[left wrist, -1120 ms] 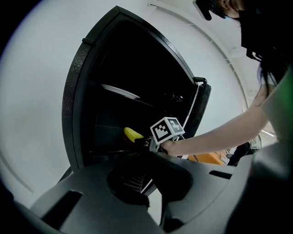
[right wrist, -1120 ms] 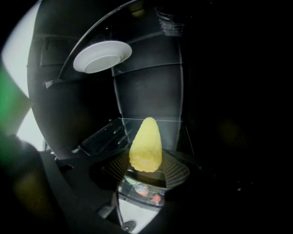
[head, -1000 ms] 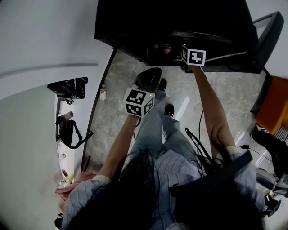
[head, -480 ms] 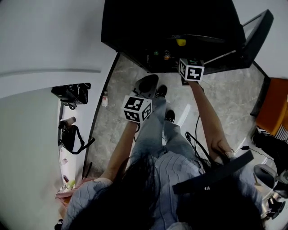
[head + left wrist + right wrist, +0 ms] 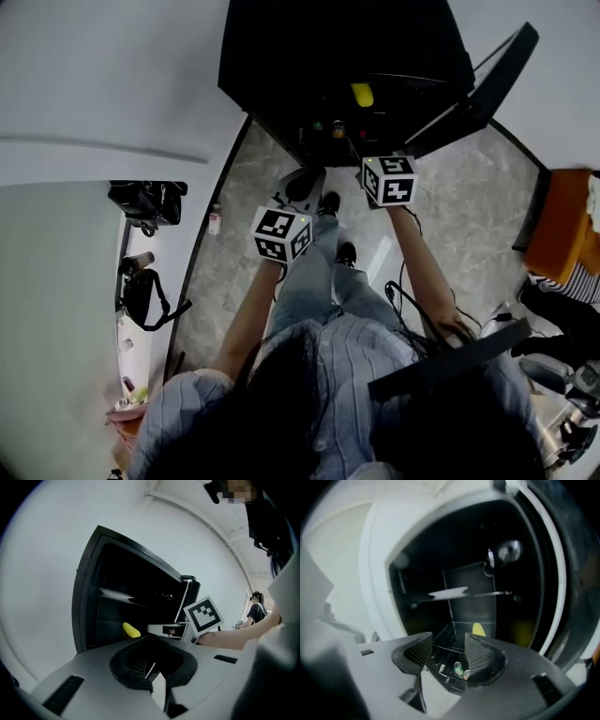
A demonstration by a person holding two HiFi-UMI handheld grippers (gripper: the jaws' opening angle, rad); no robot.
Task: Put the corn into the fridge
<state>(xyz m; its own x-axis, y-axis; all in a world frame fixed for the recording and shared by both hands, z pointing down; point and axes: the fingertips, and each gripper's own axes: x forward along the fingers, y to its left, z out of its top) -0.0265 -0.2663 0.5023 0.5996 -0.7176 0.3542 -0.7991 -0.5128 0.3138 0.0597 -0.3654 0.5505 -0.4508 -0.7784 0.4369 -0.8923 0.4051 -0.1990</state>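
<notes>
The corn (image 5: 362, 94) lies inside the open fridge (image 5: 281, 56), its lower end cut off behind the right gripper (image 5: 447, 652), whose jaws stand apart and empty. The left gripper (image 5: 151, 670) is closed on nothing. In the dark interior, small items (image 5: 328, 125) cannot be identified.

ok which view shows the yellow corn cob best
The left gripper view: the yellow corn cob lies in plain sight on a shelf of the open black fridge. The head view shows the cob small and far; the right gripper view shows only its tip over the right tool.
</notes>
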